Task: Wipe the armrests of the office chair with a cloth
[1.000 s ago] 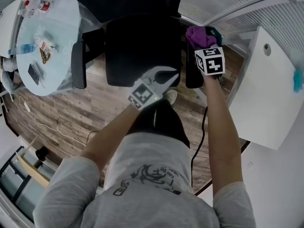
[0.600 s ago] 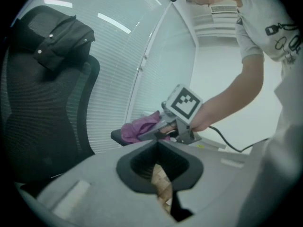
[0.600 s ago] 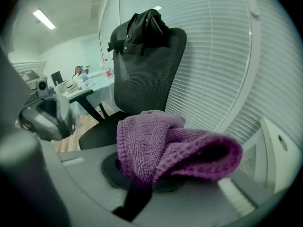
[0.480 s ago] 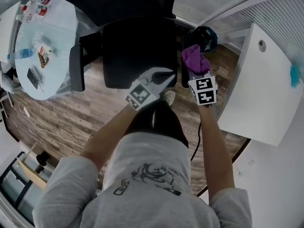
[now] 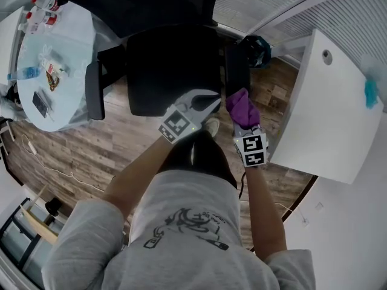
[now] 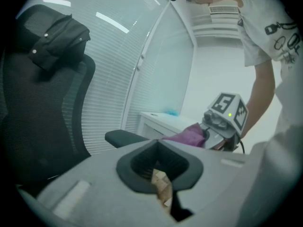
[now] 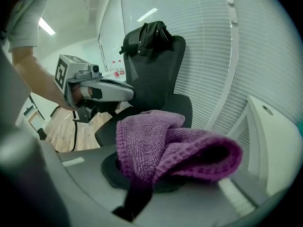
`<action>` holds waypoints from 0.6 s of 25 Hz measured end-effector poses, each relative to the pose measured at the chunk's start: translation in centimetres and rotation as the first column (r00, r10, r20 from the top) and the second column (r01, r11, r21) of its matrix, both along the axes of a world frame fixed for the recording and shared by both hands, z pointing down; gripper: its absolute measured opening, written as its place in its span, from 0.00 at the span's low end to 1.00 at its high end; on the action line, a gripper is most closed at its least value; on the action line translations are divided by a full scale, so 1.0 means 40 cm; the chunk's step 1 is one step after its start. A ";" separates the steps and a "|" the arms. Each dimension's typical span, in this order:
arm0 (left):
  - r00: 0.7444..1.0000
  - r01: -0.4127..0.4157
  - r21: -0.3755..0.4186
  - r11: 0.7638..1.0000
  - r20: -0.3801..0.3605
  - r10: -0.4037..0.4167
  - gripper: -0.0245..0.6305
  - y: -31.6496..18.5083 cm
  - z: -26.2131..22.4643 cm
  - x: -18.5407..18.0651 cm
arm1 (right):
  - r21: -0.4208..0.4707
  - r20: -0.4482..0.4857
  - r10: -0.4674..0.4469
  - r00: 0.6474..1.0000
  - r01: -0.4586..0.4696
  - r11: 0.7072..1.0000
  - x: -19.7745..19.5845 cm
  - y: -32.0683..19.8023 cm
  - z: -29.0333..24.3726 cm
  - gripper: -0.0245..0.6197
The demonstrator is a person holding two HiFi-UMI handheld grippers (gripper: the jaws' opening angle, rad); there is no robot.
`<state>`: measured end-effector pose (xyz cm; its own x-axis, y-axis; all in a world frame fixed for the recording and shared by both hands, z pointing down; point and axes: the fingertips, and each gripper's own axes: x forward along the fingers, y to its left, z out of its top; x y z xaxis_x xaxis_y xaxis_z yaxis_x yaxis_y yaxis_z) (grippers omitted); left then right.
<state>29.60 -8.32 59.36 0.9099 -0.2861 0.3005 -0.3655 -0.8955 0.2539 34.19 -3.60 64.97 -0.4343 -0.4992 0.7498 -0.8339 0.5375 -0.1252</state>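
The right claw (image 5: 240, 116) is closed tight on the purple cloth (image 5: 242, 106), by the front end of the right armrest (image 5: 237, 71). The left claw (image 5: 209, 100) is closed on nothing. It would be best to press the cloth flat, rub along the whole top, then do the left armrest (image 5: 93, 89).

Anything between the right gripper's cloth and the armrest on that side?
Nothing visible. The purple cloth, shut in the right gripper, is at that armrest's front end. The left gripper hangs aside over the seat's front edge.
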 end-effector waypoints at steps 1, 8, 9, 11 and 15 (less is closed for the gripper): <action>1.000 0.001 0.000 1.000 -0.002 -0.001 0.04 0.000 -0.001 0.002 | 0.000 0.000 0.003 1.000 -0.003 1.000 0.003 0.000 0.002 0.09; 1.000 0.011 -0.002 1.000 -0.005 -0.011 0.04 -0.008 -0.003 -0.023 | -0.029 0.002 0.019 1.000 -0.019 0.999 -0.006 -0.082 0.011 0.09; 1.000 0.013 -0.003 1.000 -0.004 -0.013 0.04 -0.009 -0.001 -0.029 | -0.026 0.000 0.021 1.000 -0.021 0.999 -0.008 -0.104 0.014 0.09; 1.000 0.016 -0.007 1.000 -0.003 -0.016 0.04 -0.011 0.002 -0.039 | -0.013 -0.002 0.017 1.000 -0.017 1.000 -0.013 -0.156 0.018 0.09; 1.000 0.025 -0.017 1.000 0.003 -0.025 0.04 -0.020 0.015 -0.056 | -0.015 -0.001 0.002 1.000 -0.002 1.000 -0.020 -0.277 0.031 0.09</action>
<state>27.34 -9.11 59.96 0.9017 -0.3037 0.3076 -0.3884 -0.8816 0.2681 33.39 -14.67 66.21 -0.4328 -0.4886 0.7576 -0.8350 0.5340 -0.1327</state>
